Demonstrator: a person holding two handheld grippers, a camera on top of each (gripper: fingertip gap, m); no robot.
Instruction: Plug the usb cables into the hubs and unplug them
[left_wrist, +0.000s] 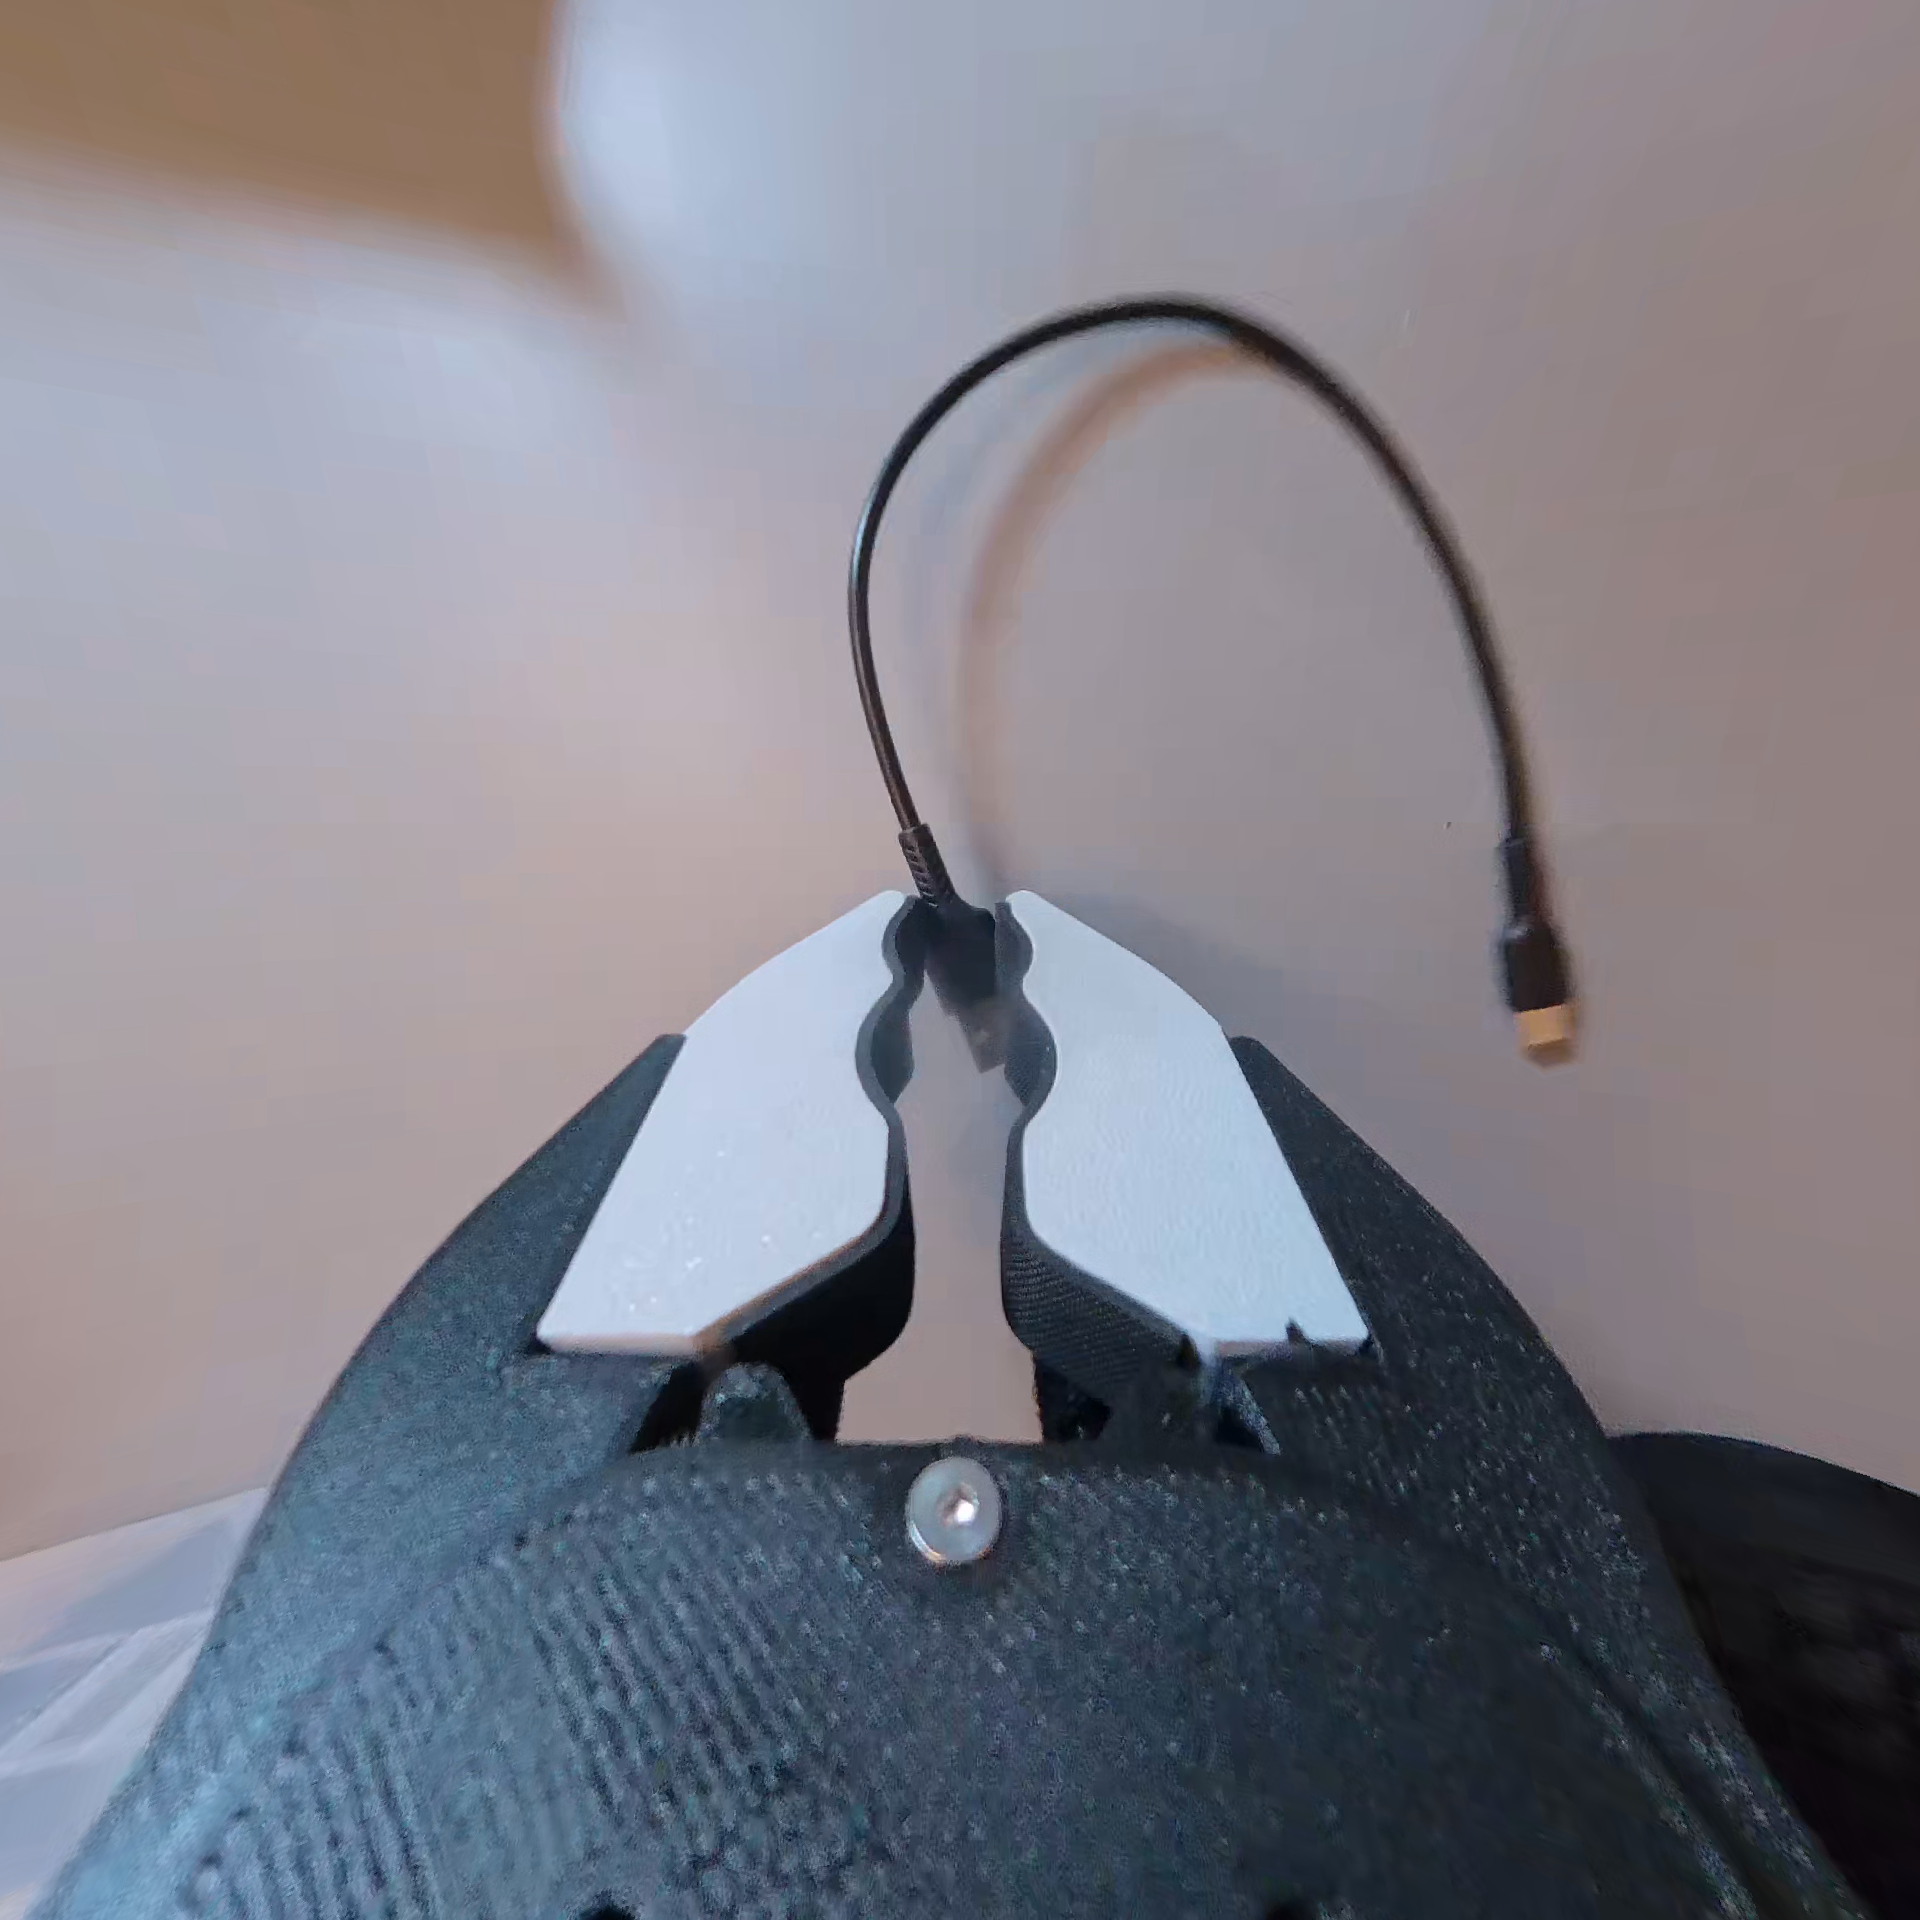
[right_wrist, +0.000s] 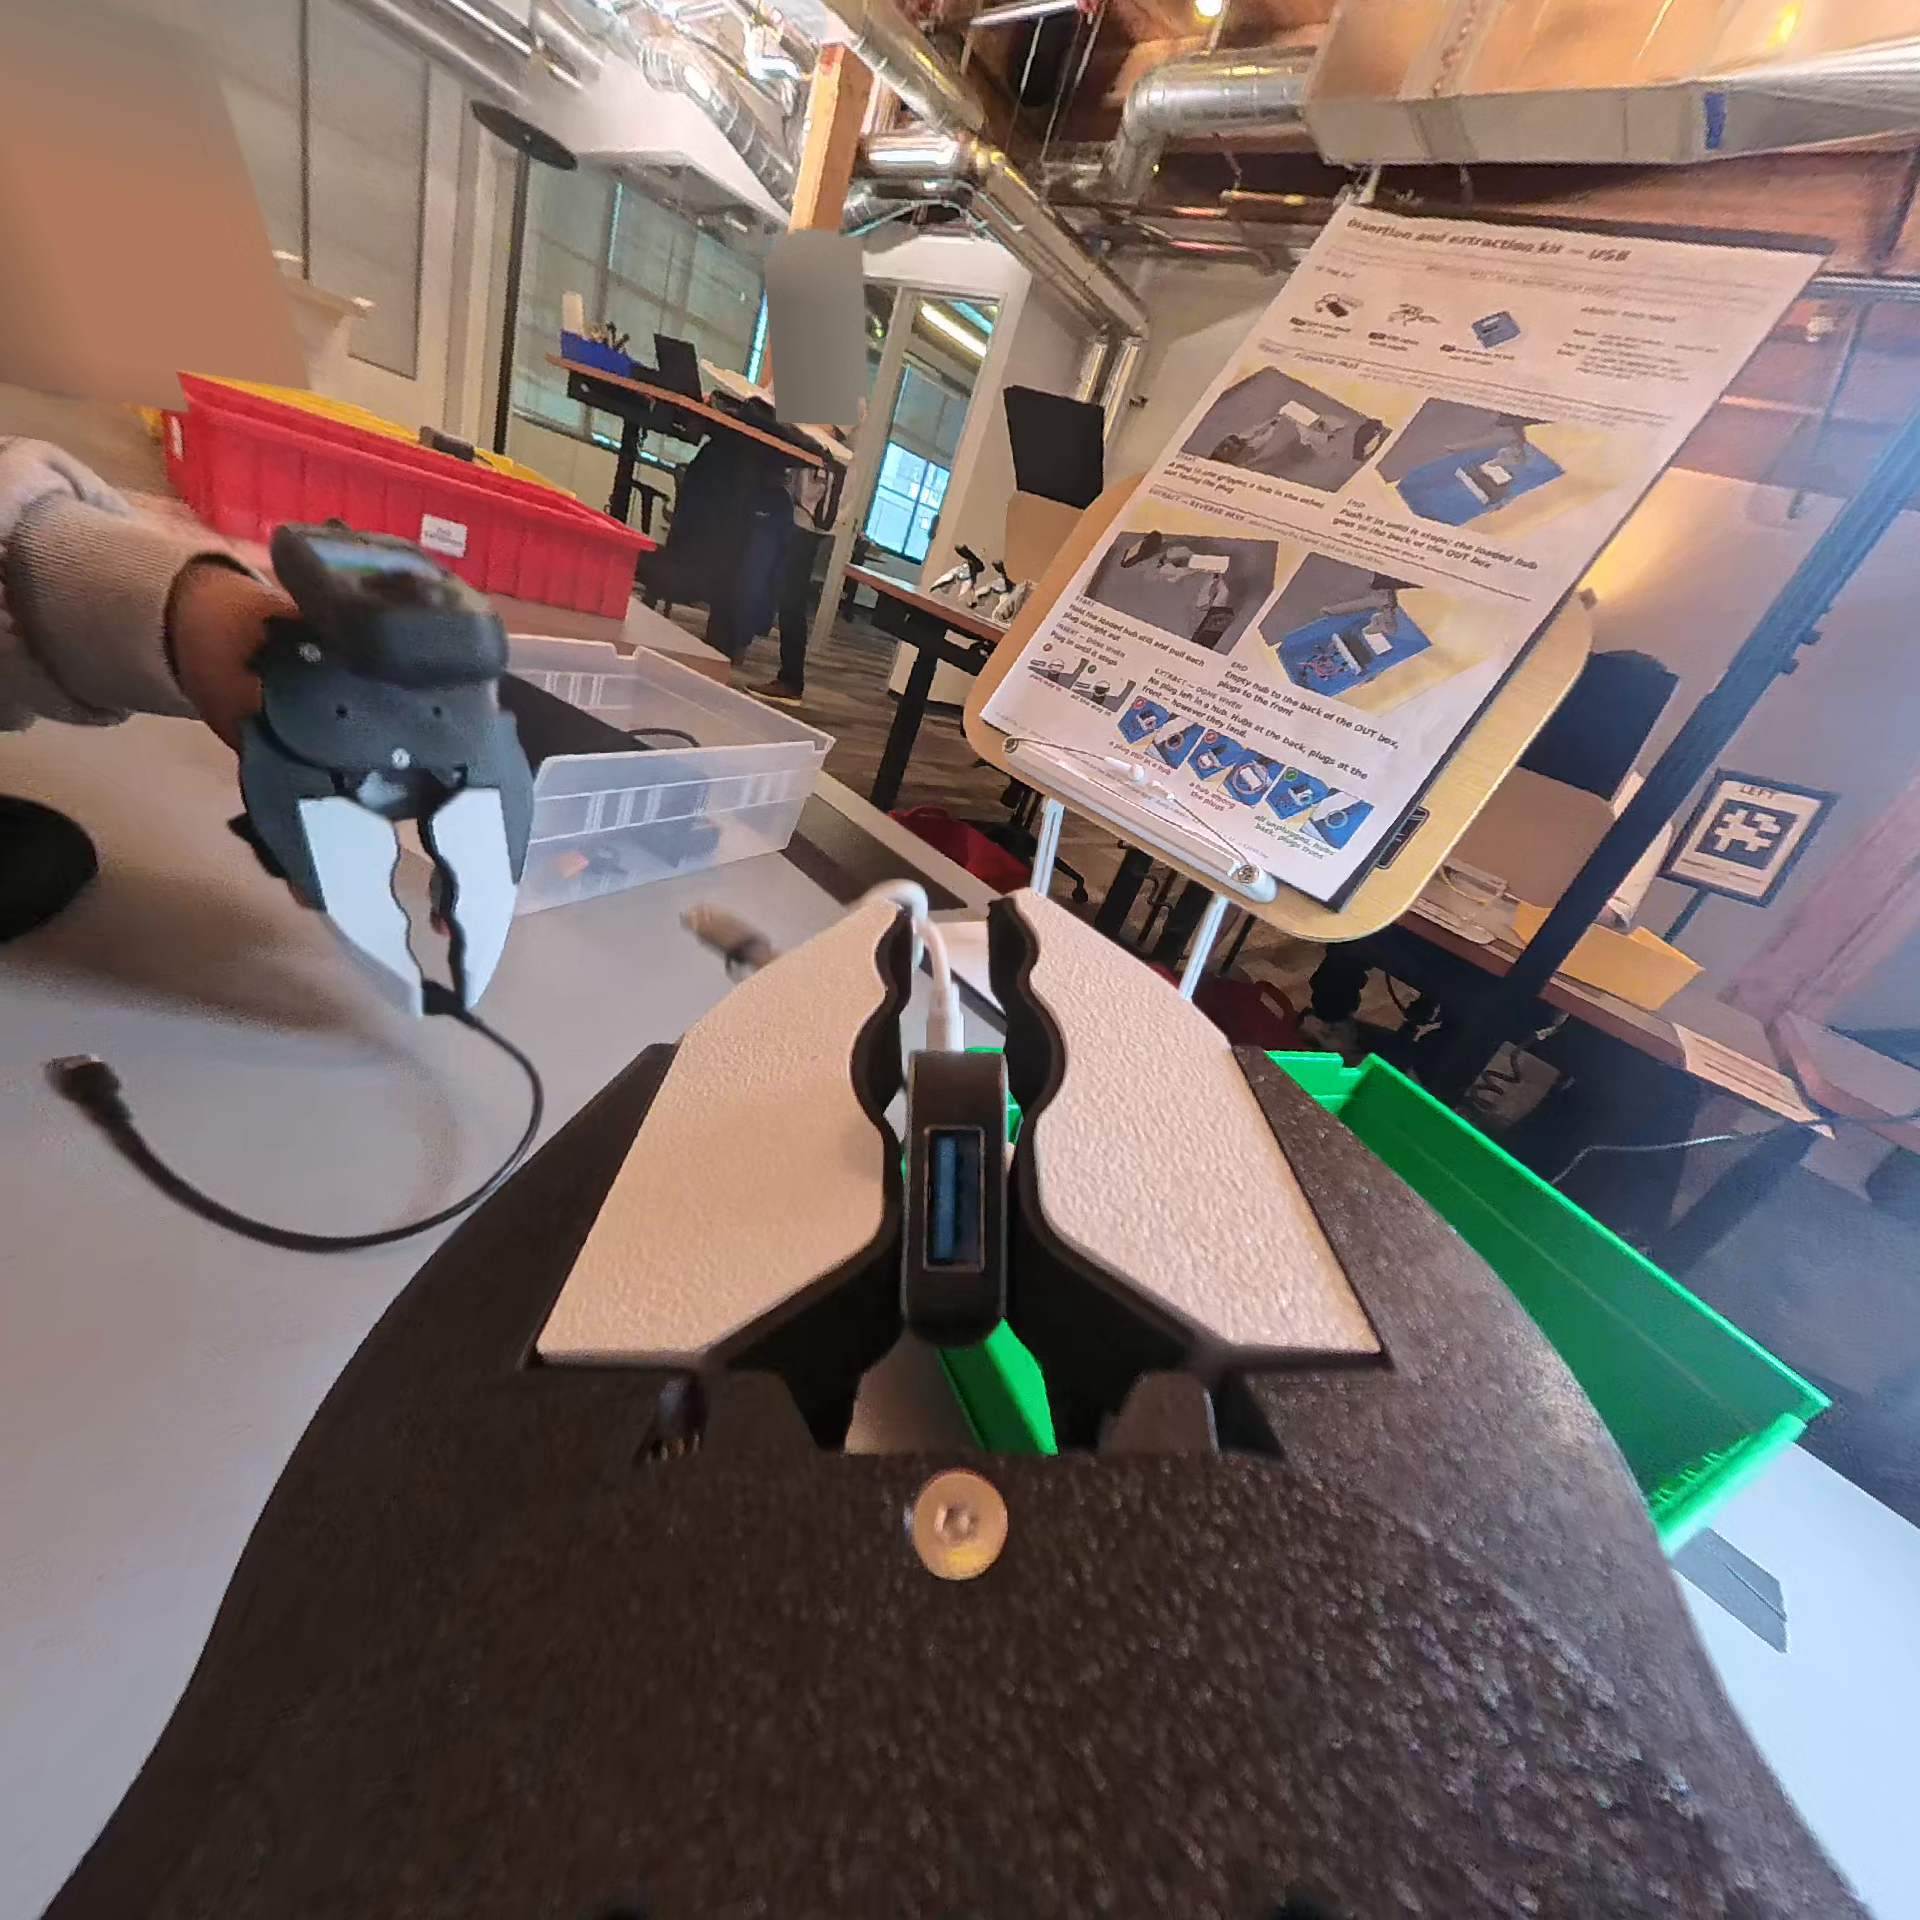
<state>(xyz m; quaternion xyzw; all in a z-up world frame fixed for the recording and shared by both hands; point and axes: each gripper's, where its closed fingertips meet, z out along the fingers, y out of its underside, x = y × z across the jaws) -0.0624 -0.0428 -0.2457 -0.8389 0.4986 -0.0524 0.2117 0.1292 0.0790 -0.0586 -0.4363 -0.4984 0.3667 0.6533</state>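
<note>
My left gripper (left_wrist: 951, 909) is shut on the plug end of a short black USB cable (left_wrist: 1039, 343), held above the table. The cable arcs up and right, and its free connector (left_wrist: 1538, 971) hangs loose. In the right wrist view the same left gripper (right_wrist: 447, 997) is at the left, with the black cable (right_wrist: 343, 1231) looping down to the white table (right_wrist: 156, 1351). My right gripper (right_wrist: 951, 914) is shut on a black USB hub (right_wrist: 954, 1195) with a blue port facing the camera. A white cord (right_wrist: 940, 977) runs from the hub's far end.
A green bin (right_wrist: 1558, 1278) sits under and right of my right gripper. A clear plastic tray (right_wrist: 675, 769) and a red bin (right_wrist: 416, 488) stand behind the left gripper. An instruction sheet on a stand (right_wrist: 1351, 561) is at the right. A loose connector (right_wrist: 727, 930) lies on the table. The tips of one gripper are about 30 cm away from the tips of the other.
</note>
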